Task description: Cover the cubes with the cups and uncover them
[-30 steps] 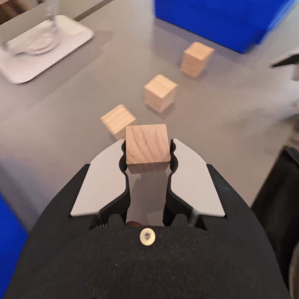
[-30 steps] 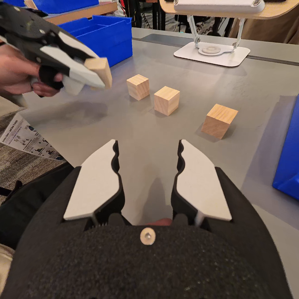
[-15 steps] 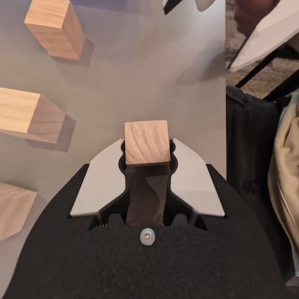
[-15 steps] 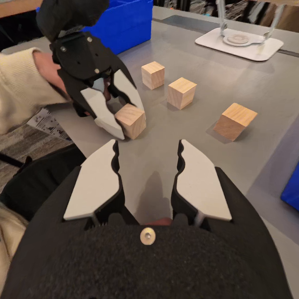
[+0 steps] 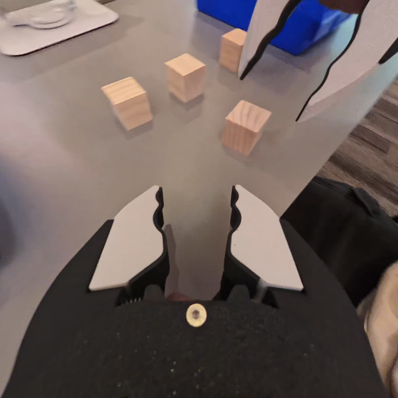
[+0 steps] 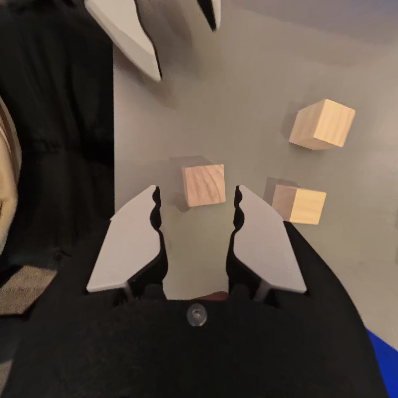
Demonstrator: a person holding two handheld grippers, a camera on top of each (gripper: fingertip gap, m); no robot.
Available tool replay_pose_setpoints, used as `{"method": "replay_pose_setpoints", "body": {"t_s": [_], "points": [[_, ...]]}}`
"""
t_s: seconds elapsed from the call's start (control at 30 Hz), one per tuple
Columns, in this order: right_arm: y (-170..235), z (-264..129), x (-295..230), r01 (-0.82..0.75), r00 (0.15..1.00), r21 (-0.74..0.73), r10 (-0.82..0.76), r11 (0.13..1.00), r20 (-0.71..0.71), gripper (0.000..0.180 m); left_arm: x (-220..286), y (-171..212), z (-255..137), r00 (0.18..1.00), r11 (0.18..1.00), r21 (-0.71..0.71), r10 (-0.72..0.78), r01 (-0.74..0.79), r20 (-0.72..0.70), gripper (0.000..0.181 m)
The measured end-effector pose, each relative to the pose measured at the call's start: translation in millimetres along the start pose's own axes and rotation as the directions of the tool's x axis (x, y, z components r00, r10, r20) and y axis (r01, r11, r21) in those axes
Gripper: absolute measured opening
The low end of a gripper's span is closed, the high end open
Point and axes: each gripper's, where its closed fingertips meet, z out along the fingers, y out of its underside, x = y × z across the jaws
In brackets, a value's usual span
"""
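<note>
table [image 5: 64,172]: grey top, takes up most of both views, everything sits on it

bin [image 5: 301,28]: blue, far ahead of the left claw, partly hidden behind the right claw's fingers. A blue corner also shows at the lower right of the right wrist view, can't say if it's the same bin

tray [image 5: 53,28]: white with rounded corners, way off ahead-left of the left claw, something clear and blurry on it, can't tell what

left claw [image 5: 197,191]: jaws apart, nothing between them, hanging above bare table with the cubes out in front

right claw [image 6: 197,191]: also spread wide and empty, pointing almost straight down at the table, near cube just past its tips

near cube [image 5: 245,127]: ahead and a bit right of the left claw, flat on the table near the edge. In the right wrist view [image 6: 204,185] it's just beyond the gap between the fingers, not touched

other cubes: one ahead-left of the left claw [image 5: 127,102], one straight ahead further out [image 5: 185,76], one furthest [image 5: 231,49] half behind a right claw finger. All apart from each other

cups: not spotting any in either view
</note>
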Motion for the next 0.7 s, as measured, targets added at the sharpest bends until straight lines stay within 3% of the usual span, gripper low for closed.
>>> {"method": "replay_pose_setpoints", "body": {"t_s": [0.03,0.17,0.33,0.4,0.57,0.7], "points": [[0.9,6.2,1.5,0.015,0.999,-0.043,-0.013,0.999,0.030,0.066,-5.3,2.5,-6.0,0.998,1.000,0.013,-0.021,0.020,0.059,0.058],[7.3,26.5,4.7,0.078,0.995,-0.164,-0.065,0.983,0.082,0.063,-8.5,-1.1,-24.4,0.990,0.998,0.060,-0.019,0.010,0.143,0.056],[23.0,47.2,3.5,0.117,0.989,-0.276,-0.087,0.954,0.117,0.050,-1.0,1.7,-29.1,0.993,0.998,0.058,-0.008,0.001,0.118,0.056],[20.0,43.4,5.9,0.103,0.992,-0.259,-0.080,0.960,0.097,0.045,-2.7,3.5,-29.1,0.990,0.999,0.054,-0.004,-0.003,0.138,0.056],[14.3,-22.8,16.5,0.042,0.993,-0.140,-0.057,0.989,-0.100,0.046,-1.0,4.3,-27.7,0.989,0.998,0.047,0.025,-0.032,0.145,0.055],[56.3,-115.3,58.1,-0.208,0.914,0.027,0.204,0.978,-0.350,0.046,-6.0,3.6,-26.8,0.985,0.999,0.052,0.001,-0.010,0.174,0.058]]}}
